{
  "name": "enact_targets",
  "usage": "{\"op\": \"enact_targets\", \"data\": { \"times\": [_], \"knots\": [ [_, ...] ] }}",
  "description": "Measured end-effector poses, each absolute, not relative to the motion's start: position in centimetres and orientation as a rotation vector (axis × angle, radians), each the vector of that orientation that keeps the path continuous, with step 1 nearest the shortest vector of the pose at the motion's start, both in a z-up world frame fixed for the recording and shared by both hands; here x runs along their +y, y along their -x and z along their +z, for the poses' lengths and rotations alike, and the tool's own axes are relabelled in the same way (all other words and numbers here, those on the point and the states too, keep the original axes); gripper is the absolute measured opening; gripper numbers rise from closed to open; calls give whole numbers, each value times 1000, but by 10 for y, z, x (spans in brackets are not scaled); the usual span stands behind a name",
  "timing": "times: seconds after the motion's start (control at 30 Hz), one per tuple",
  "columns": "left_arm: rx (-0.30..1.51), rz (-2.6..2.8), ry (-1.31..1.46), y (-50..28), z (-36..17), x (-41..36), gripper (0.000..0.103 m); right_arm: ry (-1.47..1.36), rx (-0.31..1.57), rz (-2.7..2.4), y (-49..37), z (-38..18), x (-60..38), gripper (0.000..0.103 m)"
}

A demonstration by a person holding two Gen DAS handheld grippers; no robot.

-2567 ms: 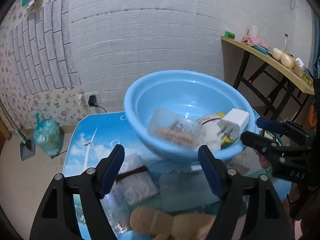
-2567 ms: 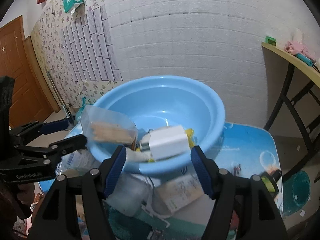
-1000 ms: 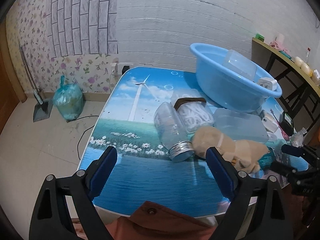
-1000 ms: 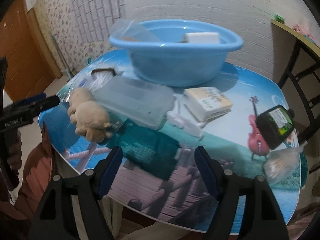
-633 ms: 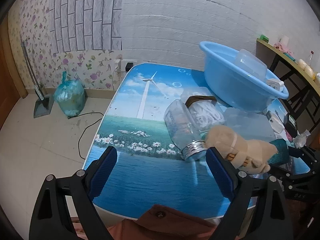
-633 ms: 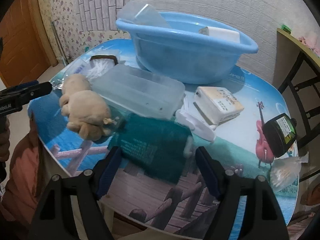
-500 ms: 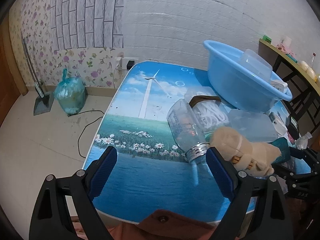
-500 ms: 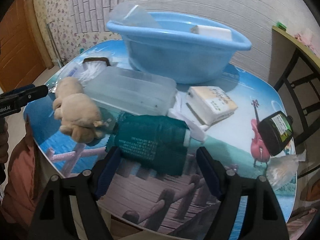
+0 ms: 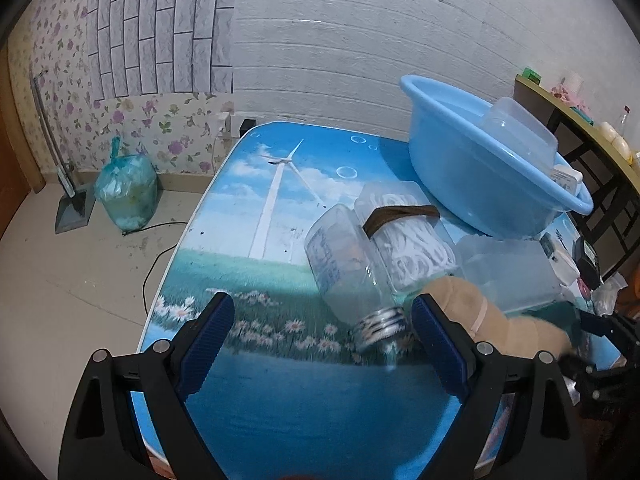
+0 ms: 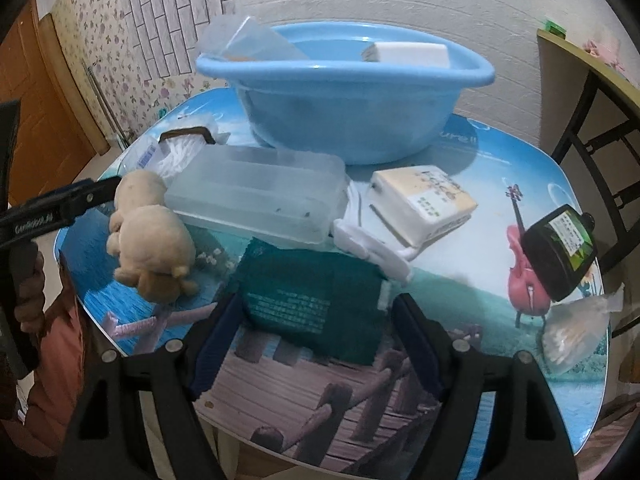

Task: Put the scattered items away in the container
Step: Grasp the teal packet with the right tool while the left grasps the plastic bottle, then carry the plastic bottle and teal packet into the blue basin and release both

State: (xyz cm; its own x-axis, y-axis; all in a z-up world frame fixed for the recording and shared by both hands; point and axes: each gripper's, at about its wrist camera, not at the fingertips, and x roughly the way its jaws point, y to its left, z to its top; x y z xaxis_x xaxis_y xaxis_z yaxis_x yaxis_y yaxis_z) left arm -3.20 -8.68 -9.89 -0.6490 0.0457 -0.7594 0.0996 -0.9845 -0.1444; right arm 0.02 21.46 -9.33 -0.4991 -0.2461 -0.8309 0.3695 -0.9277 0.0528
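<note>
The dark green packet (image 10: 310,298) is lying flat near the table's (image 10: 460,392) front edge, its long axis running across between the right gripper's (image 10: 316,336) spread pads, which are flanking it without pressing. Behind it are sitting the clear box (image 10: 256,202) and blue basin (image 10: 344,92). The left gripper (image 9: 320,350) is hanging wide apart over bare tabletop beside the lying glass jar (image 9: 352,276).

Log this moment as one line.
left claw: open, empty | right claw: open, astride green pack | blue basin: partly filled
</note>
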Motion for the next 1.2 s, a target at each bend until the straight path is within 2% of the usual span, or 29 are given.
{"op": "enact_targets", "data": {
  "times": [0.17,0.2,0.23,0.27,0.3,0.33,0.37,0.53,0.6,0.77,1.03,1.2],
  "knots": [
    [304,-2811,-1322,43,-103,-87,90,-1305,234,-2441,0,-96,205,78],
    [309,-2817,-1329,44,-104,-86,82,-1299,242,-2441,0,-96,204,78],
    [314,-2828,-1350,46,-105,-85,67,-1294,245,-2441,0,-96,204,78],
    [318,-2835,-1370,47,-106,-84,60,-1291,246,-2441,0,-96,204,78],
    [306,-2844,-1374,47,-106,-82,48,-1289,246,-2439,-1,-96,204,78],
    [277,-2846,-1377,46,-106,-79,41,-1287,243,-2436,-1,-96,204,78],
    [266,-2848,-1376,46,-106,-78,41,-1284,240,-2435,-1,-96,205,77],
    [252,-2857,-1373,39,-105,-78,41,-1261,220,-2416,-4,-93,209,54],
    [240,-2852,-1373,37,-105,-79,41,-1255,206,-2405,-5,-91,211,38],
    [221,-2847,-1376,22,-104,-79,40,-1264,145,-2385,-5,-91,219,19],
    [234,-2837,-1389,-5,-100,-75,41,-1223,60,-2417,-14,-81,239,14],
    [213,-2833,-1408,-18,-98,-70,41,-1212,118,-2482,-18,-79,245,14]
  ]
}}
